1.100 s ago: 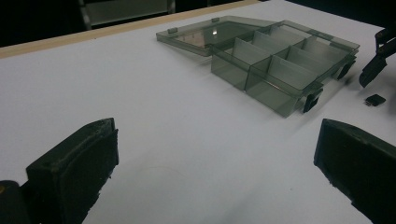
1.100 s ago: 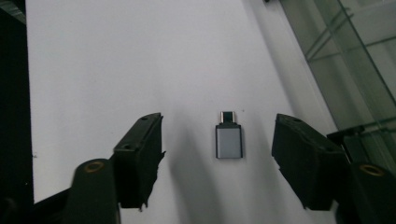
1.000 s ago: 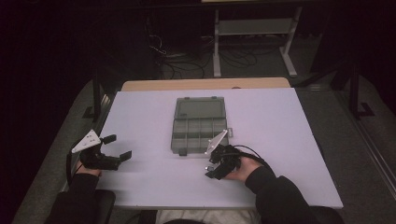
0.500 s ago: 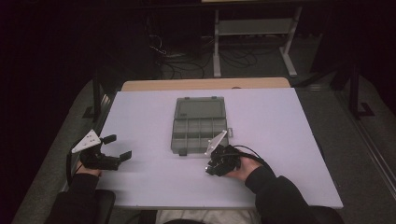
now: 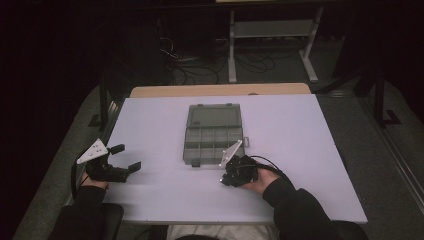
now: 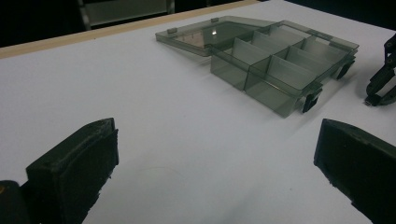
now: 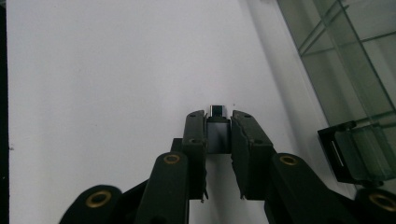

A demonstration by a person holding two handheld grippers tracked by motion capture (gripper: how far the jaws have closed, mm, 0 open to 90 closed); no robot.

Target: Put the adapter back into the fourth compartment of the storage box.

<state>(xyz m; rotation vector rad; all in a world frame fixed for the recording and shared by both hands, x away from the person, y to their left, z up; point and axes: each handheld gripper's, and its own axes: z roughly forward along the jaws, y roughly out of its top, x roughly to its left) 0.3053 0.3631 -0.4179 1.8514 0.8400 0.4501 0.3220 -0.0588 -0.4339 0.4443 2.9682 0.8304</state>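
A grey see-through compartment box (image 5: 214,145) lies open mid-table, its lid (image 5: 214,116) flat behind it. In the left gripper view the box (image 6: 280,60) stands ahead to the right, its compartments looking empty. My left gripper (image 5: 127,157) rests near the table's left edge, open with nothing between its jaws (image 6: 215,154). My right gripper (image 5: 225,180) sits just in front of the box's near right corner, pointing down at the table. It is shut on a small dark rectangular piece (image 7: 217,114) whose tip pokes out past the fingertips. The box's black latch (image 7: 338,154) is beside it.
The white table top (image 5: 300,130) has a wooden strip (image 5: 220,90) along its far edge. Beyond it, cables and a metal stand (image 5: 270,30) sit on the dark floor. The right gripper's tip (image 6: 380,88) appears at the right edge of the left gripper view.
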